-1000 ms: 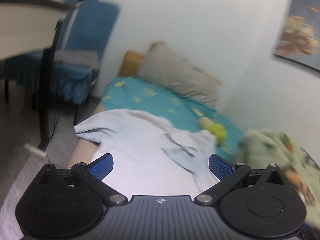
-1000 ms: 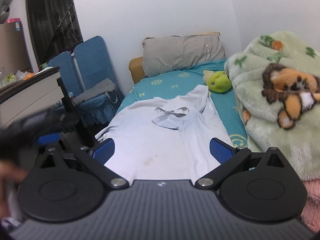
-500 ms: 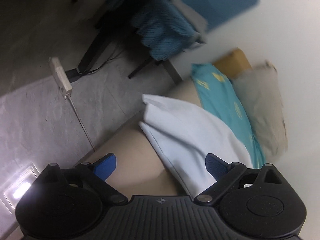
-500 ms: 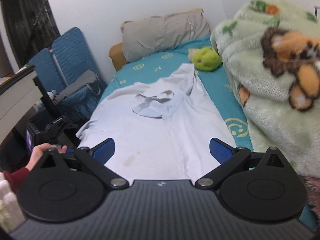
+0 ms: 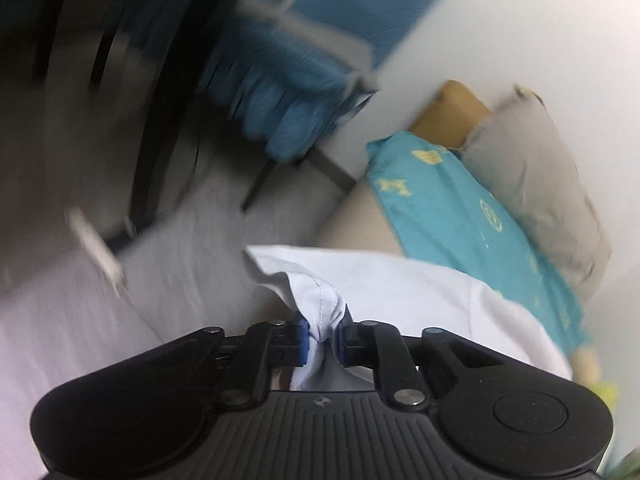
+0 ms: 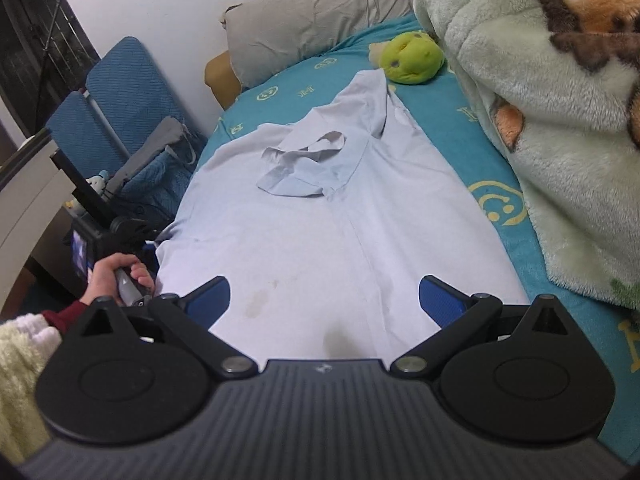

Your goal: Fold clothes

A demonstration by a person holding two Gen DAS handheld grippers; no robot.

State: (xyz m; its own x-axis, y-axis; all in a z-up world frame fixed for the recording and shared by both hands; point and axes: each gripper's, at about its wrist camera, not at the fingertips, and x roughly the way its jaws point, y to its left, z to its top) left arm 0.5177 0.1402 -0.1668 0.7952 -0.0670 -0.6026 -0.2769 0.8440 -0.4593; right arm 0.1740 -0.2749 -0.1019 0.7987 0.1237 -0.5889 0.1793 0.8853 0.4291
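Observation:
A pale blue shirt (image 6: pixel 320 216) lies spread flat along the teal bed sheet (image 6: pixel 472 148), collar end away from me, with one sleeve folded over its chest. My left gripper (image 5: pixel 323 344) is shut on a bunched left edge of the shirt (image 5: pixel 320 304) at the bed's side. In the right wrist view the hand holding the left gripper (image 6: pixel 116 276) sits at the shirt's left edge. My right gripper (image 6: pixel 324 300) is open and empty, hovering over the shirt's near hem.
A grey pillow (image 6: pixel 312 20) and a green plush toy (image 6: pixel 412 58) lie at the head of the bed. A fluffy green blanket (image 6: pixel 560 120) covers the right side. Blue chairs (image 6: pixel 116 108) and a desk (image 6: pixel 24 200) stand left of the bed.
My left gripper has dropped to the bed's left side and shut on the shirt's edge. My right gripper has moved closer over the shirt's hem and stays open.

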